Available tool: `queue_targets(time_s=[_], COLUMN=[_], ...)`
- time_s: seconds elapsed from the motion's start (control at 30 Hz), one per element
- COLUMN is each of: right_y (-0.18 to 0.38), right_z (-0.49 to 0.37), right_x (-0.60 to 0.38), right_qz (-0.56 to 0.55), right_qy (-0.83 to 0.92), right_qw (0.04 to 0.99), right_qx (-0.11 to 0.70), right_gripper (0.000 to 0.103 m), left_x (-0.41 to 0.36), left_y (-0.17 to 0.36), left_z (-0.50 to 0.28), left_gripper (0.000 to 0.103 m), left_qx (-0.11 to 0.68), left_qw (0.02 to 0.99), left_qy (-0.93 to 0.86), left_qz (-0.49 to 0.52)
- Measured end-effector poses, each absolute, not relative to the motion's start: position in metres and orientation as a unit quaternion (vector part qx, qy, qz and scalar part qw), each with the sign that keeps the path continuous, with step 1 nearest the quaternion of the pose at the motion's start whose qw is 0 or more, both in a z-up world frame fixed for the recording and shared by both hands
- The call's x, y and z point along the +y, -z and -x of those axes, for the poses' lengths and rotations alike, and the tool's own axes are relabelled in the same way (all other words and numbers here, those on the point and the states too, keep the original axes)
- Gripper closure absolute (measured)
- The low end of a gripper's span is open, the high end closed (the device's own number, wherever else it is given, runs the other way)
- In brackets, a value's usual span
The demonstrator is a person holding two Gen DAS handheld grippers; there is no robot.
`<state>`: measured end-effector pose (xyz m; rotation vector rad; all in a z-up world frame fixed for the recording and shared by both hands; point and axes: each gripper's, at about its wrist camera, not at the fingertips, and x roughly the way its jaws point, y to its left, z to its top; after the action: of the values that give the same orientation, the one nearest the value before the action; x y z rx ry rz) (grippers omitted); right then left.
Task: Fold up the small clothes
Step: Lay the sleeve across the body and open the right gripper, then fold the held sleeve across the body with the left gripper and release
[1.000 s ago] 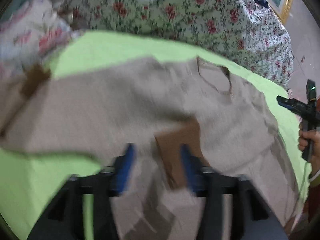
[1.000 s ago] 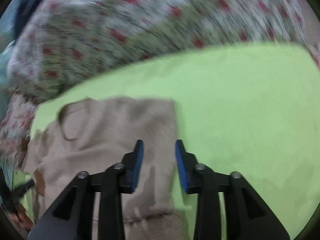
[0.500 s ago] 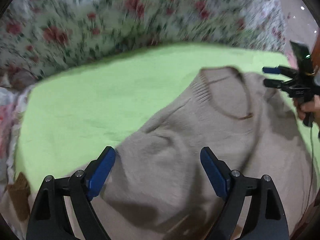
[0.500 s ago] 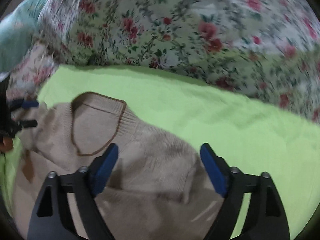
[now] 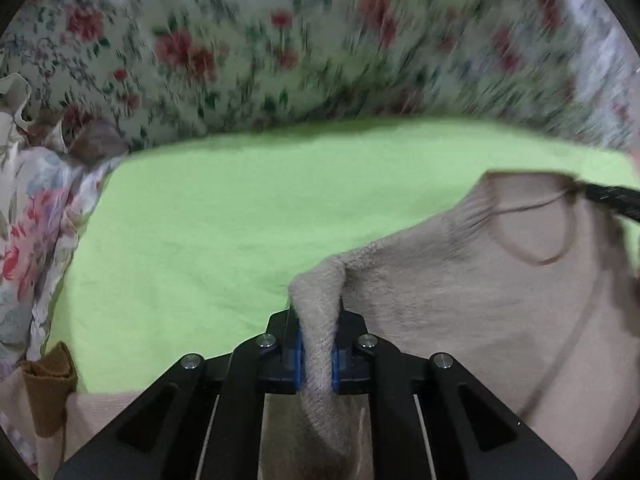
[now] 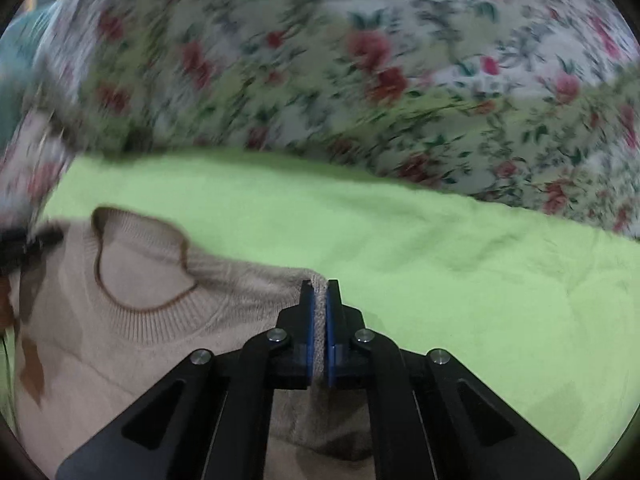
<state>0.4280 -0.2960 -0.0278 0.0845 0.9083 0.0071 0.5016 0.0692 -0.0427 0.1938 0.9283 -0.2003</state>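
Covering most of the background in both wrist views, a floral bedcover (image 5: 248,52) rises behind a lime-green sheet (image 5: 224,216) that forms the work surface. A beige knit sweater (image 5: 460,312) lies on this sheet, front up, with its brown-trimmed round neckline (image 6: 140,272) toward the bedcover. A brown cuff (image 5: 48,384) of one sleeve shows at the lower left edge of the left wrist view.

Left gripper (image 5: 316,354): blue-padded fingers (image 5: 297,360) pressed together on a raised fold of the sweater at its left shoulder; the knit bunches up between them and above the tips.

Right gripper (image 6: 319,320): fingers (image 6: 307,320) pinched on a thin ridge of the sweater at the opposite shoulder edge, beside the bare sheet. Each gripper appears as a dark blurred shape at the frame edge of the other's view.
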Motion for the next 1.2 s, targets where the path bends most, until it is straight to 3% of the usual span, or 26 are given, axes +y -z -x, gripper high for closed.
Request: queue_targets(time_s=[0.1,0.23,0.33,0.4,0.47,0.77,0.9,0.97,1.07,1.1,1.13,1.17,1.2], right_y=[0.050,0.031,0.007,-0.008,-0.015,0.005,0.016,0.024,0.031,0.032,0.034,0.035,0.035], right_z=[-0.435,-0.422,-0.398,-0.372,-0.345,-0.252,-0.222,-0.212,-0.198,-0.196,-0.192,-0.189,-0.187], right_x=[-0.290,-0.304,-0.311,-0.308,-0.295,-0.220,-0.202,-0.197,-0.194,-0.193,-0.191,-0.189,-0.188], right_qz=[-0.029,-0.086,-0.119,-0.149,-0.165,-0.217,-0.236,-0.249,-0.267,-0.268,-0.269,-0.268,-0.269], right_qy=[0.017,0.021,0.014,-0.011,-0.033,-0.122,-0.132,-0.125,-0.124,-0.123,-0.123,-0.125,-0.126], right_qw=[0.886,0.890,0.896,0.897,0.896,0.857,0.845,0.839,0.829,0.827,0.825,0.824,0.822], right_qx=[0.463,0.448,0.428,0.416,0.411,0.452,0.461,0.467,0.476,0.478,0.481,0.484,0.486], right_gripper=[0.097,0.086,0.075,0.061,0.057,0.056,0.056,0.056,0.056,0.056,0.056,0.056,0.056], left_x=[0.066,0.084,0.111,0.125,0.140,0.224,0.264,0.281,0.295,0.297,0.298,0.298,0.298], left_y=[0.046,0.026,0.009,0.005,0.003,-0.007,-0.003,0.010,0.030,0.034,0.037,0.038,0.037], left_z=[-0.503,-0.493,-0.463,-0.442,-0.414,-0.342,-0.356,-0.369,-0.391,-0.396,-0.400,-0.402,-0.403], left_gripper=[0.085,0.050,0.046,0.041,0.033,0.029,0.007,0.007,0.011,0.022,0.047,0.065,0.101], left_qx=[0.442,0.450,0.434,0.430,0.425,0.397,0.394,0.408,0.438,0.442,0.444,0.444,0.444], left_qw=[0.890,0.889,0.899,0.902,0.905,0.916,0.912,0.904,0.889,0.888,0.887,0.887,0.888], left_qy=[0.073,0.059,0.050,0.042,0.029,-0.054,-0.114,-0.125,-0.131,-0.129,-0.130,-0.127,-0.120], left_qz=[-0.090,-0.051,-0.021,0.002,0.018,0.023,0.018,0.014,0.008,0.007,0.006,0.007,0.013])
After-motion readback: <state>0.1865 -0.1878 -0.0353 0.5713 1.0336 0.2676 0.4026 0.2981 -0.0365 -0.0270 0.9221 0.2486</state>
